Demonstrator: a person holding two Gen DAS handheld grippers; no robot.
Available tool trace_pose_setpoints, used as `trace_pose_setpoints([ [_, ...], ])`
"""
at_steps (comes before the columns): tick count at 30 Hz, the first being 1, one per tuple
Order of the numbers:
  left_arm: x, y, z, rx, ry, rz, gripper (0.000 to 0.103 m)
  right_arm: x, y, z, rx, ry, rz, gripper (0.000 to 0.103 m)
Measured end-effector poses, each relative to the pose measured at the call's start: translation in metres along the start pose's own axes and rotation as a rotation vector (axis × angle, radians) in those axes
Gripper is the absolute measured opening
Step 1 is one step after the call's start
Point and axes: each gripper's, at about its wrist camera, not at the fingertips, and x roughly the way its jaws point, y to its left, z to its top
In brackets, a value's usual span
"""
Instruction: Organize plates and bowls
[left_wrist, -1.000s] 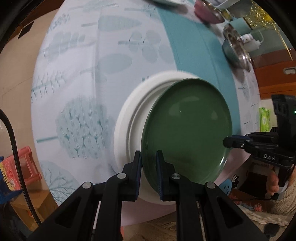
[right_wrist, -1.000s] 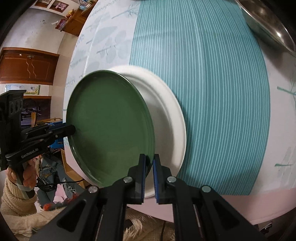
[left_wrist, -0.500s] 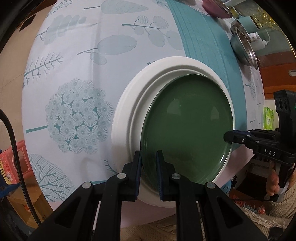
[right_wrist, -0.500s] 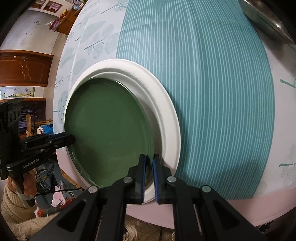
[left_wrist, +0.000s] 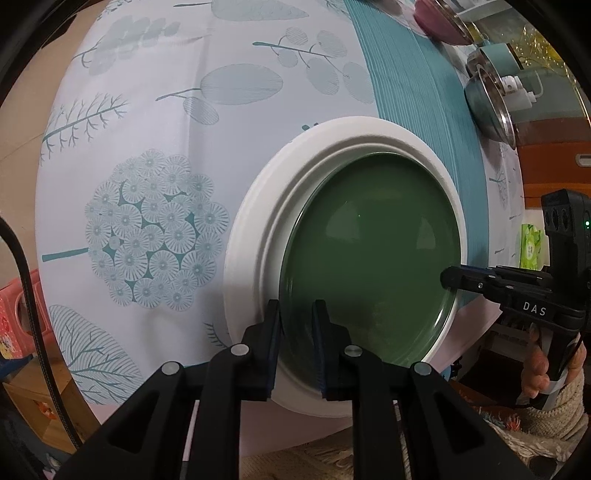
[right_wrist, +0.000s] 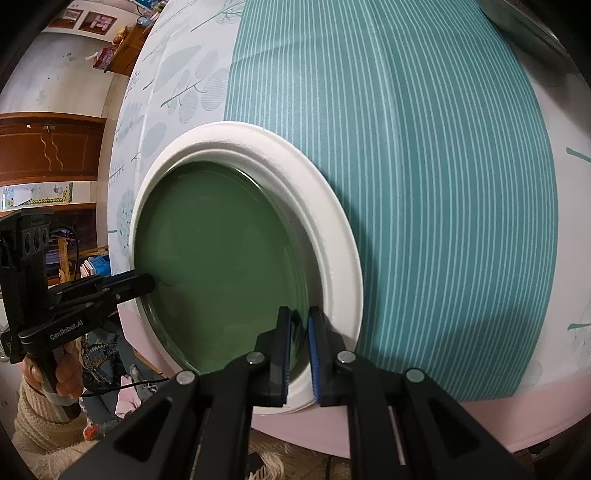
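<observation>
— What have the left gripper (left_wrist: 297, 331) jaws got?

— They stand narrow, pinched on the near rim of the green plate (left_wrist: 369, 251).

— And the right gripper (right_wrist: 297, 332)?

— Also narrow, astride the same plate's rim on the opposite side. Its jaws have just been opening a little; the rim is between the pads, with a thin gap showing beside it.

— Where is the green plate?

— It lies flat inside the white plate (left_wrist: 258, 229), nested in its well, with the white rim showing all round it.

— What is around the white plate?

— It sits on the tablecloth (left_wrist: 147, 129) at the table's near edge: the leaf print is on one side of it, and the teal striped band runs past its other side. Well beyond the white plate a steel bowl (left_wrist: 487, 107) stands by the table's far edge, and past that a purple bowl (left_wrist: 439, 22).
</observation>
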Motion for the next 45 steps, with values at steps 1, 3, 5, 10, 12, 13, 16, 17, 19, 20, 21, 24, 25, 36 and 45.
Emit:
trace_pose_setpoints([
  [1, 0.000, -0.001, 0.001, -0.002, 0.002, 0.000, 0.015, 0.000, 0.000, 0.000, 0.002, 0.001, 0.000, 0.010],
  [3, 0.001, -0.002, 0.002, -0.003, 0.005, -0.001, 0.016, 0.000, 0.000, 0.000, 0.005, 0.002, 0.000, 0.010],
  [5, 0.000, -0.002, 0.003, -0.003, 0.008, -0.001, 0.017, -0.001, 0.000, 0.000, 0.006, 0.003, 0.000, 0.010],
  [10, 0.001, -0.002, 0.003, -0.008, 0.013, -0.002, 0.019, 0.000, 0.000, 0.001, 0.011, 0.008, -0.001, 0.011],
  [12, 0.001, -0.003, 0.004, -0.010, 0.015, -0.005, 0.020, 0.000, 0.002, 0.001, 0.006, 0.011, -0.008, 0.011],
  [13, 0.001, -0.003, 0.004, -0.008, 0.015, -0.005, 0.022, 0.000, 0.002, 0.002, 0.003, 0.014, -0.011, 0.011],
  [16, 0.003, -0.005, 0.003, -0.004, 0.018, -0.001, 0.024, 0.001, 0.005, 0.003, 0.003, 0.021, -0.017, 0.011],
  [17, 0.003, -0.006, 0.004, -0.003, 0.020, 0.000, 0.024, 0.002, 0.006, 0.004, 0.003, 0.023, -0.017, 0.011],
  [19, 0.004, -0.008, 0.004, -0.009, 0.027, -0.004, 0.027, 0.002, 0.008, 0.004, -0.002, 0.027, -0.022, 0.012],
  [20, 0.004, -0.009, 0.004, -0.014, 0.032, -0.002, 0.028, 0.003, 0.009, 0.004, -0.006, 0.032, -0.026, 0.012],
  [21, 0.005, -0.010, 0.005, -0.018, 0.038, -0.001, 0.028, 0.003, 0.010, 0.004, -0.009, 0.037, -0.029, 0.012],
  [24, 0.003, -0.015, 0.005, -0.016, 0.041, 0.010, 0.034, 0.004, 0.015, 0.002, -0.024, 0.049, -0.045, 0.013],
  [25, 0.000, -0.017, 0.006, -0.009, 0.035, 0.015, 0.039, 0.003, 0.017, 0.002, -0.031, 0.051, -0.051, 0.013],
  [36, -0.050, -0.043, 0.027, 0.055, -0.098, 0.102, 0.063, -0.031, 0.034, 0.008, -0.116, -0.039, -0.141, 0.032],
  [45, -0.076, -0.061, 0.057, 0.098, -0.131, 0.146, 0.065, -0.056, 0.052, 0.030, -0.196, -0.102, -0.206, 0.032],
])
